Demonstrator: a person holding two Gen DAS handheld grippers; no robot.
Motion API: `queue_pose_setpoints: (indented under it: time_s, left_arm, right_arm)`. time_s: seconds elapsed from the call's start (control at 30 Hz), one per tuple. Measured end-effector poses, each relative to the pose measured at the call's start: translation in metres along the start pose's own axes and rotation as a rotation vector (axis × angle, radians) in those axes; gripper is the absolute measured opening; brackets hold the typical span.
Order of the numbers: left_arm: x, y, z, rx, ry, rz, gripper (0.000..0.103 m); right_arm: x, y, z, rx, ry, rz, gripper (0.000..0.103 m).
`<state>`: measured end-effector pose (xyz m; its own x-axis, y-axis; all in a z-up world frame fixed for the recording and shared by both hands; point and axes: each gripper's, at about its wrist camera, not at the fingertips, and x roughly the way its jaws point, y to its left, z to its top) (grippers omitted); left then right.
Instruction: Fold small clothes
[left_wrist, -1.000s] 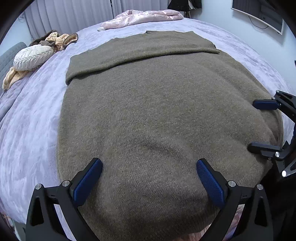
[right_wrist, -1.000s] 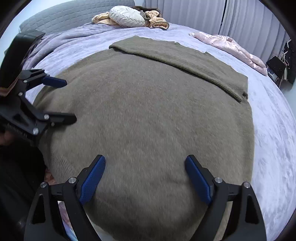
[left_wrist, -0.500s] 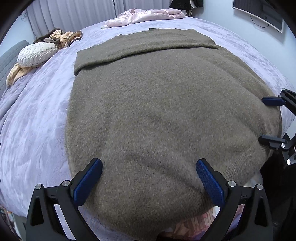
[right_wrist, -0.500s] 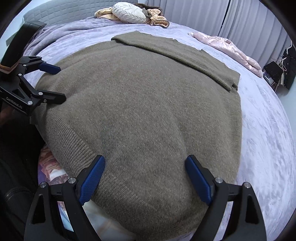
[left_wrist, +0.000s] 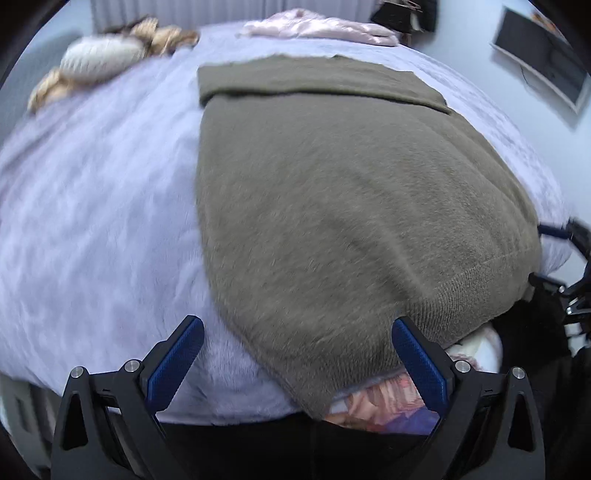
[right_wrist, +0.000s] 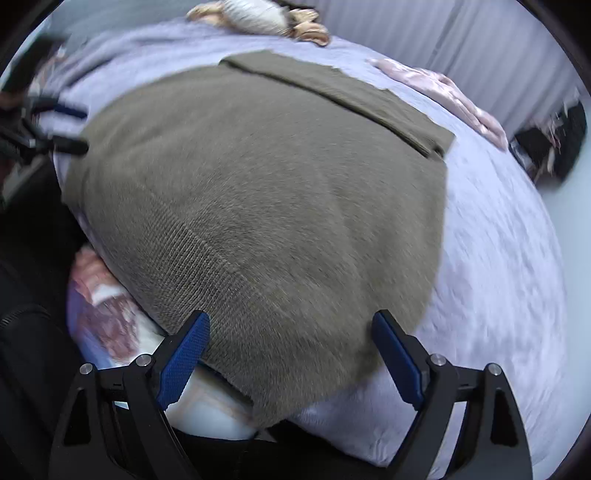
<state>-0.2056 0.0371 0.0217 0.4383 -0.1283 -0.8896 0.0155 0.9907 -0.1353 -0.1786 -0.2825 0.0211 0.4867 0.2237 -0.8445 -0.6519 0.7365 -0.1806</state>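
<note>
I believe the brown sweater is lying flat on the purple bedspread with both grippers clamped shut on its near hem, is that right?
Not quite. The sweater does lie flat on the purple bedspread, but both wrist views show the left gripper and the right gripper with jaws wide open at the near hem, clamped on nothing.

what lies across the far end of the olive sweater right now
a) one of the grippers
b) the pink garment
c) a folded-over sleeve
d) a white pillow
c: a folded-over sleeve lies as a flat band across the far end of the olive sweater; the pink garment sits farther back on the bed.
</note>
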Motion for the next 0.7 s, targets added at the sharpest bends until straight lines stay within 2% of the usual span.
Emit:
queue_pose_setpoints:
  time_s: [0.07, 0.13, 0.2, 0.3, 0.4, 0.57, 0.67, 0.7]
  left_arm:
    - [0.010, 0.013, -0.001, -0.076, 0.022, -0.056, 0.101]
    - [0.013, 0.018, 0.000, -0.116, 0.005, -0.094, 0.101]
    - [0.015, 0.020, 0.002, -0.144, -0.008, -0.127, 0.101]
    - [0.018, 0.023, 0.000, -0.164, -0.003, -0.150, 0.102]
    - [0.013, 0.022, -0.004, -0.194, -0.014, -0.241, 0.101]
    - [0.024, 0.013, -0.003, -0.181, 0.006, -0.216, 0.101]
    - [0.020, 0.010, -0.003, -0.196, -0.002, -0.269, 0.101]
    - [0.021, 0.007, -0.003, -0.195, -0.007, -0.264, 0.101]
  right_arm:
    - [0.004, -0.017, -0.008, 0.105, 0.019, 0.018, 0.092]
    - [0.013, -0.035, -0.016, 0.210, 0.050, 0.043, 0.091]
    - [0.013, -0.043, -0.020, 0.274, 0.022, 0.090, 0.092]
    - [0.013, -0.047, -0.020, 0.305, -0.004, 0.134, 0.092]
    - [0.012, -0.048, -0.022, 0.320, -0.026, 0.175, 0.092]
    - [0.012, -0.057, -0.027, 0.390, -0.077, 0.260, 0.092]
    - [0.011, -0.063, -0.031, 0.426, -0.094, 0.312, 0.090]
    - [0.010, -0.062, -0.031, 0.423, -0.096, 0.327, 0.089]
